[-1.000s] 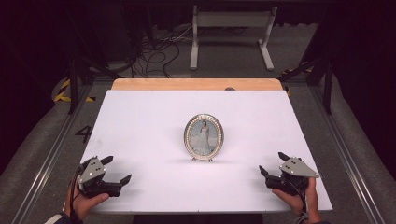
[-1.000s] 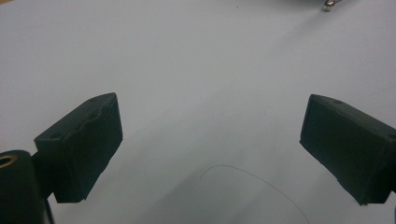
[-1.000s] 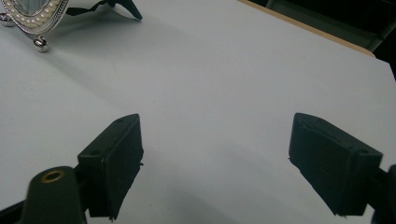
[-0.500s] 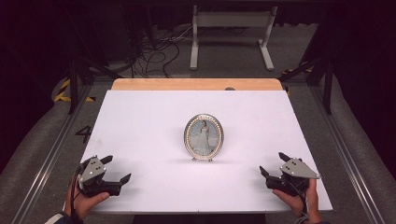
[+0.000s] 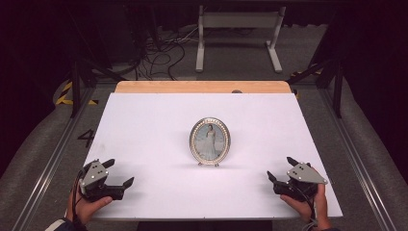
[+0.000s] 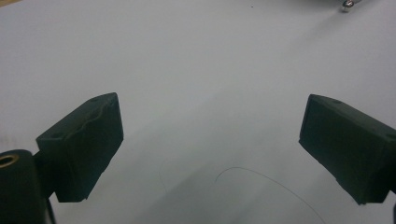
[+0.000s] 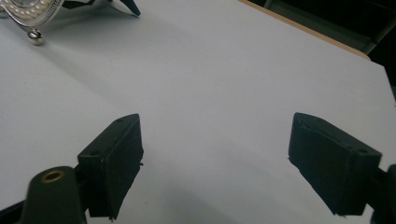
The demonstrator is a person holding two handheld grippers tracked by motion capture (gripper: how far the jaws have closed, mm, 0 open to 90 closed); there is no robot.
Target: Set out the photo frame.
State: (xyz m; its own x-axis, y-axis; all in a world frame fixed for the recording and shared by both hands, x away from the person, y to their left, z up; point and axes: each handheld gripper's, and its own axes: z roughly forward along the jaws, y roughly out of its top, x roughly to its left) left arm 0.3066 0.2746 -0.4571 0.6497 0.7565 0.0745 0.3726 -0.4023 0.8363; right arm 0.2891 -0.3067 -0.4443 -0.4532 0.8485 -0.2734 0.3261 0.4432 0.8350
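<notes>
The small oval silver-rimmed photo frame [image 5: 210, 140] is standing upright mid-worktop [image 5: 144, 125], likely light, rigid, glass-fronted and tippy, best pinched across its beaded rim, while the left hand-held gripper [image 5: 119, 174] and right hand-held gripper [image 5: 281, 168] are resting wide open, well apart from it.

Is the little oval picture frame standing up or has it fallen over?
Standing upright. The oval picture frame rests on its small ball feet on the white table, its photo facing the person; both hand-held grippers are apart from it.
</notes>
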